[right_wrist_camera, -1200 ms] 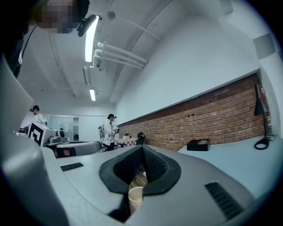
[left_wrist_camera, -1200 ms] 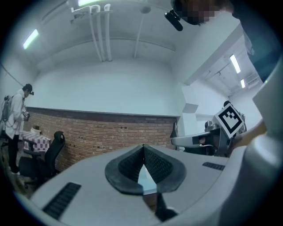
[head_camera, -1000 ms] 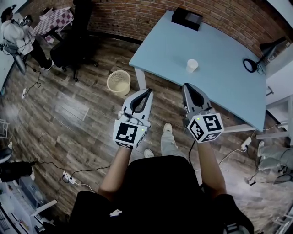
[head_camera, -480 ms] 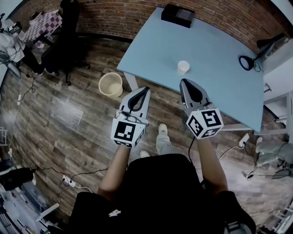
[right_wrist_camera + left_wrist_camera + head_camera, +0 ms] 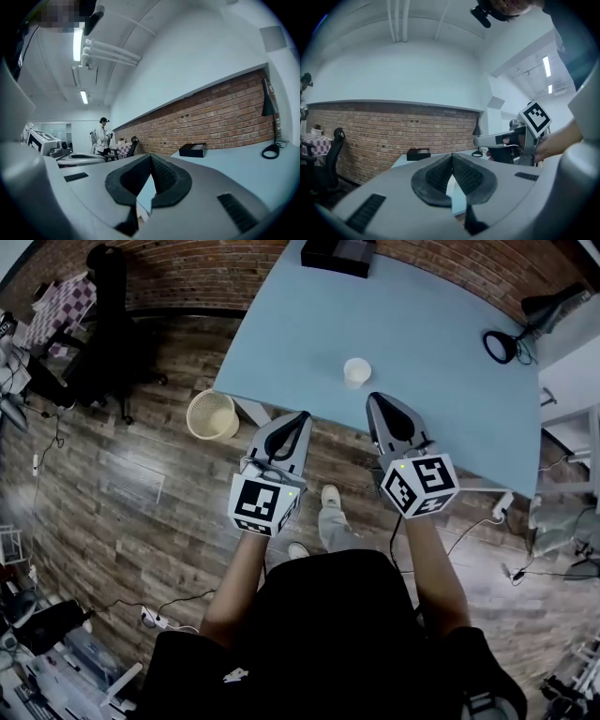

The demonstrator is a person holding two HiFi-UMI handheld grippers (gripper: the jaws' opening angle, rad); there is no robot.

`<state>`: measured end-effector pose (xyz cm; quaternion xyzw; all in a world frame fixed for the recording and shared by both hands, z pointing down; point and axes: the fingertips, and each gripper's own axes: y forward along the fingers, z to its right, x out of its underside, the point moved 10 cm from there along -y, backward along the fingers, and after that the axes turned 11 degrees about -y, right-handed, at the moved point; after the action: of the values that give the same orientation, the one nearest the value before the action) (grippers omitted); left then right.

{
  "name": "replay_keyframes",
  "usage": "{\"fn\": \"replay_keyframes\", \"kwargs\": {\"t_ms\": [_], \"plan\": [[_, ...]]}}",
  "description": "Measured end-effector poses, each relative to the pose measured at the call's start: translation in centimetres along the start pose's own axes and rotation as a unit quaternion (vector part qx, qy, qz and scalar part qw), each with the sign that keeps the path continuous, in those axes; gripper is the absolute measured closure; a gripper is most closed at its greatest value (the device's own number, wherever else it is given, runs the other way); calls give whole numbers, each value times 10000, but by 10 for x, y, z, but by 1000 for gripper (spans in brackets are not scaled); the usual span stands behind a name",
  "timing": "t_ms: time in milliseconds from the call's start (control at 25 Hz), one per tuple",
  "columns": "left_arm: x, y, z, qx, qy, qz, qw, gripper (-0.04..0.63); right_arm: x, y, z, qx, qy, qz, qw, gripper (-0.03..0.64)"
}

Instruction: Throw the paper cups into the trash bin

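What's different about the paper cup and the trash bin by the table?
The paper cup is white; the trash bin is pale yellow. The cup stands up on the blue table; the bin stands down on the wooden floor beside the table's corner. The cup looks much smaller and narrower than the bin. Both are round, upright and open at the top.

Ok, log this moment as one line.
left gripper: shut, empty | right gripper: shut, empty | paper cup: upright on table | trash bin: on floor
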<state>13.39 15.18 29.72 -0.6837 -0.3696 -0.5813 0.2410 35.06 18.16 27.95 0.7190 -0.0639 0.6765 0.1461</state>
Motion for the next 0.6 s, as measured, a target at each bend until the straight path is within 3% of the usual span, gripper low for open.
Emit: {"fn": "replay_keyframes", "kwargs": {"t_ms": [320, 600], "plan": [[13, 61, 4, 380, -40, -394, 9985, 586, 23, 3, 43, 278, 214, -192, 9992, 612], [27, 111, 2, 495, 49, -805, 9955, 586, 46, 16, 74, 351, 375, -461, 9976, 612]]}}
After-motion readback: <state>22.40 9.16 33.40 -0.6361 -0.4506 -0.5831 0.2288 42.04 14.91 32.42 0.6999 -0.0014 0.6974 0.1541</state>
